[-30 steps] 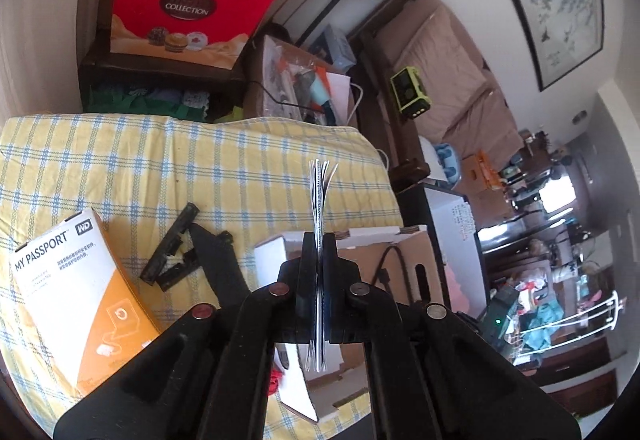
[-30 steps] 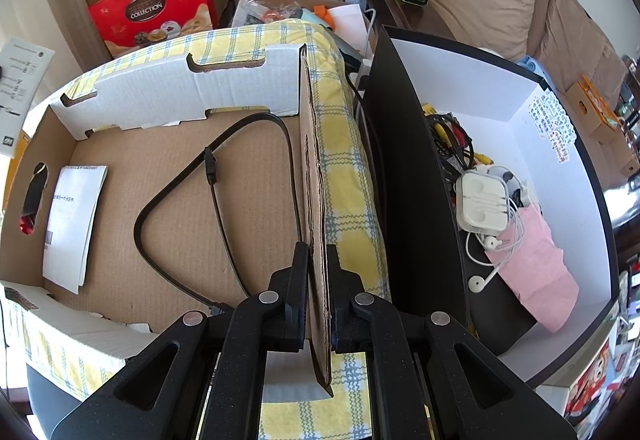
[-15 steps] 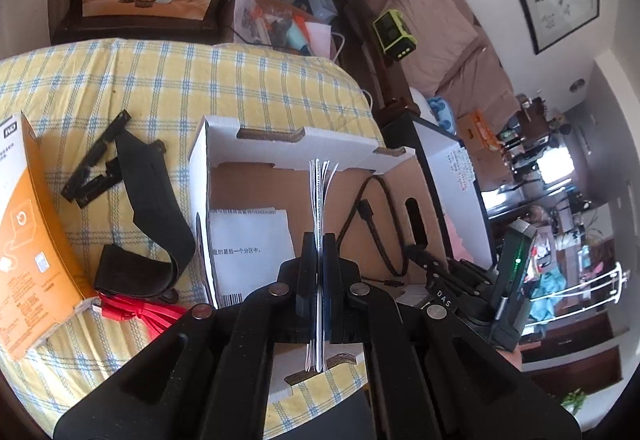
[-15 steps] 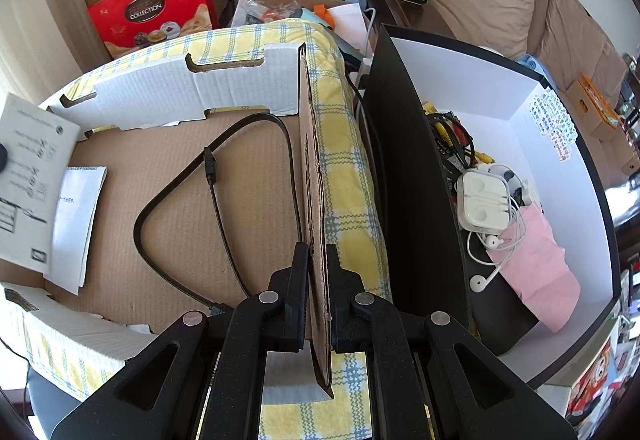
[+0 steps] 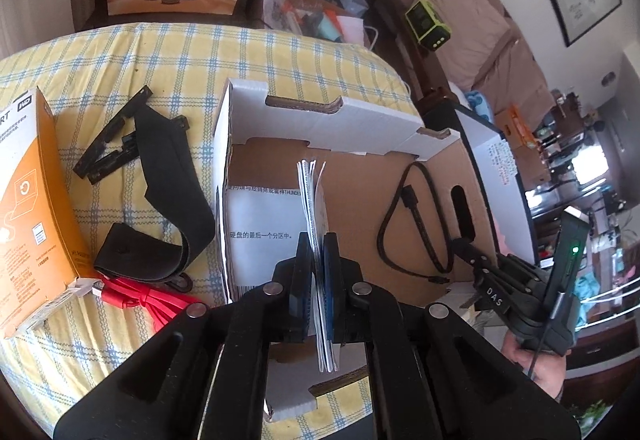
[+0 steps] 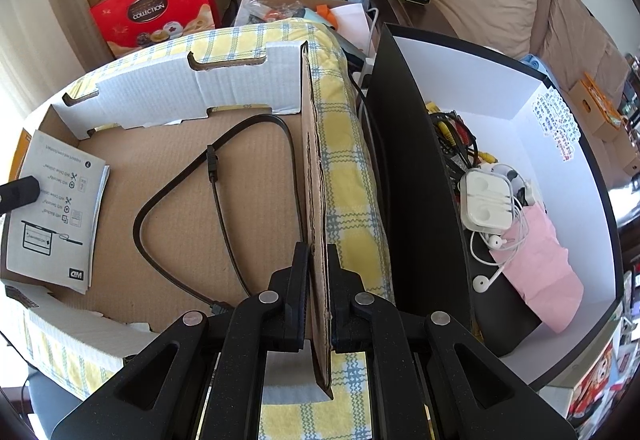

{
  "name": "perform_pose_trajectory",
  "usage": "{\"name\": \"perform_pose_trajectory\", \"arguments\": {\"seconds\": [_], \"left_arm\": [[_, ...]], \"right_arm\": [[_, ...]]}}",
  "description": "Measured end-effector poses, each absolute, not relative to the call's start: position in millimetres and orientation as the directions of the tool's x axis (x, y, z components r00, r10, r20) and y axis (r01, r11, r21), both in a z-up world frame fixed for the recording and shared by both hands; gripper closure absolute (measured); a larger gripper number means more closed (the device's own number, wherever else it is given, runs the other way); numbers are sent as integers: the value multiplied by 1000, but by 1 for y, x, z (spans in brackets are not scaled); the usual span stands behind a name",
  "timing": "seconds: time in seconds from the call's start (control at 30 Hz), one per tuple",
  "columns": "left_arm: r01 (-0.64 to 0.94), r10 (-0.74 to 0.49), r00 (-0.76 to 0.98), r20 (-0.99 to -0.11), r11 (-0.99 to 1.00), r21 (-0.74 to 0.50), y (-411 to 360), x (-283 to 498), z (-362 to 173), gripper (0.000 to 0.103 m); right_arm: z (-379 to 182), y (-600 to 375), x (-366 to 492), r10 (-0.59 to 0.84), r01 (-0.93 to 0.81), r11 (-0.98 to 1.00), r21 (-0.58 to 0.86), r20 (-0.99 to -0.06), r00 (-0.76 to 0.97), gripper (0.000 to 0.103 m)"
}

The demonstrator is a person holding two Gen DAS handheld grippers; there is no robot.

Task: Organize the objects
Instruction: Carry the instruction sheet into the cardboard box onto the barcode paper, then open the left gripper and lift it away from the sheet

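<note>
A shallow cardboard tray point(image 5: 320, 116) with white outer walls sits on the yellow checked cloth. My left gripper point(image 5: 318, 244) is shut on a thin white booklet point(image 5: 314, 200), held edge-up over the tray's left half, above a white printed sheet point(image 5: 260, 236). In the right wrist view the booklet point(image 6: 56, 208) shows flat-on at the tray's left end, with a black fingertip point(image 6: 18, 192) on it. My right gripper point(image 6: 318, 252) is shut on the tray's right wall point(image 6: 314, 168). A black cable point(image 6: 216, 180) lies looped on the tray floor.
Left of the tray lie an orange hard-drive box point(image 5: 28, 208), a black strap point(image 5: 160, 176), black clips point(image 5: 112, 136) and a red cable point(image 5: 136, 296). Right of the tray stands an open black box point(image 6: 404, 160) with white earphones point(image 6: 488, 200) and pink cloth point(image 6: 536, 264).
My left gripper carried the booklet from over the cloth to over the tray and lowered it; the booklet entered the right wrist view from the left. The right gripper and tray wall stayed still.
</note>
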State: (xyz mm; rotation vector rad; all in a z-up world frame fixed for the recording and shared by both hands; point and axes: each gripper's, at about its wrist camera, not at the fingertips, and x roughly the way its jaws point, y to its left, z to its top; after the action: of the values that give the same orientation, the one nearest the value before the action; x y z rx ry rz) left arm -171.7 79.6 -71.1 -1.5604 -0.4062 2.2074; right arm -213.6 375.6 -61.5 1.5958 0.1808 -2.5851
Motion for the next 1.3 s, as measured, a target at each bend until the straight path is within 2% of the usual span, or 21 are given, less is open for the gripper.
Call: {"name": "perform_pose_trajectory", "arguments": {"seconds": [0.3, 0.37, 0.5, 0.57, 0.73, 0.8, 0.83, 0.9, 1.0, 1.17, 1.3], "left_arm": [[-210, 411, -310, -857, -909, -360, 82, -166, -67, 94], [-229, 405, -292, -867, -909, -347, 85, -165, -68, 86], [-253, 395, -304, -867, -911, -326, 90, -162, -67, 86], [-262, 400, -297, -867, -907, -329, 92, -162, -67, 92], [-251, 381, -289, -878, -916, -315, 96, -166, -70, 92], [-240, 365, -300, -881, -923, -301, 95, -167, -69, 88], [-244, 362, -295, -884, -923, -296, 95, -167, -69, 80], [-264, 354, -286, -890, -922, -282, 99, -167, -69, 77], [-298, 318, -278, -906, -926, -233, 109, -168, -69, 71], [-383, 186, -262, -947, -921, -75, 136, -170, -75, 70], [-428, 124, -226, -966, -904, -16, 151, -172, -85, 70]], "right_arm": [[-61, 375, -214, -20, 143, -988, -49, -895, -446, 97], [-61, 375, -215, -20, 143, -989, -49, -895, -446, 96], [-61, 375, -215, -18, 142, -989, -51, -895, -445, 96], [-61, 375, -215, -17, 142, -988, -52, -895, -446, 96], [-62, 376, -214, -21, 143, -989, -48, -896, -444, 96], [-62, 376, -214, -21, 145, -988, -48, -896, -443, 96], [-62, 376, -213, -20, 145, -988, -50, -896, -444, 96], [-62, 375, -213, -20, 145, -988, -50, -895, -445, 96], [-62, 375, -212, -21, 142, -989, -48, -895, -445, 96], [-61, 376, -212, -23, 141, -989, -45, -896, -444, 96], [-61, 375, -212, -22, 141, -989, -46, -895, -445, 96]]}}
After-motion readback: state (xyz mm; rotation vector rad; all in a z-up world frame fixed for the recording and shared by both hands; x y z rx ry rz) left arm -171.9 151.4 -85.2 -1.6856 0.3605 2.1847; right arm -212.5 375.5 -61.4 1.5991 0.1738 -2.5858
